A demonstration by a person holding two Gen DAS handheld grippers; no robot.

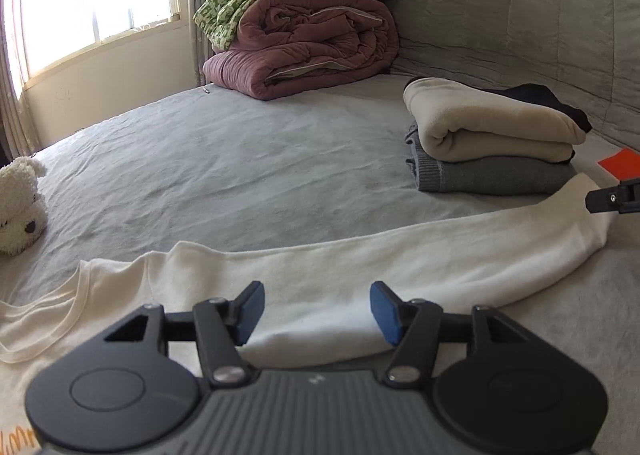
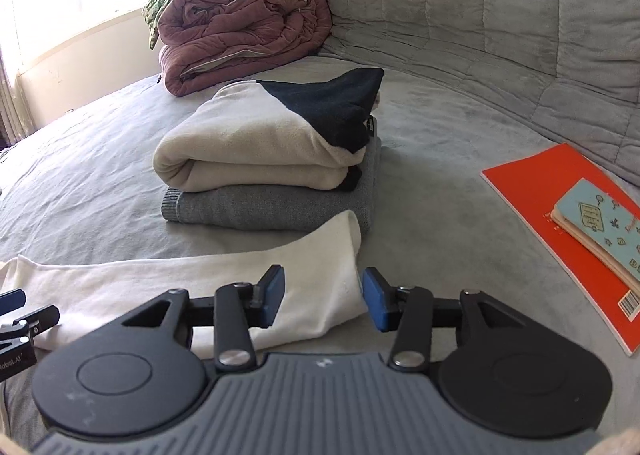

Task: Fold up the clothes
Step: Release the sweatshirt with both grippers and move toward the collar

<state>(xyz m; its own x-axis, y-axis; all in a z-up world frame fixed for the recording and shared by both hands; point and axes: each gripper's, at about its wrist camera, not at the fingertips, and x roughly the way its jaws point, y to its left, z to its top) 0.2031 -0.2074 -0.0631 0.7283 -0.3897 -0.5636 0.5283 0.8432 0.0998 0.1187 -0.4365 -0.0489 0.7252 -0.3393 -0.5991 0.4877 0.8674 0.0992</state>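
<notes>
A white long-sleeved shirt [image 1: 304, 287] lies spread on the grey bed sheet [image 1: 208, 175], its sleeve [image 2: 224, 275] stretched out to the right. My left gripper [image 1: 317, 313] hovers open over the shirt near the shoulder, with cloth between its blue pads but not pinched. My right gripper [image 2: 323, 303] stands open around the sleeve's cuff end [image 2: 340, 251]; its black tip [image 1: 612, 197] shows at the right edge of the left wrist view. A folded stack [image 2: 272, 159] of cream, dark and grey garments sits just beyond the cuff.
Rolled maroon quilts and pillows [image 1: 312, 39] are piled at the back by the window. A white plush toy [image 1: 20, 207] lies at the left. An orange book [image 2: 568, 223] with a small blue booklet [image 2: 600, 223] lies at the right. A quilted grey headboard [image 2: 480, 15] bounds the bed.
</notes>
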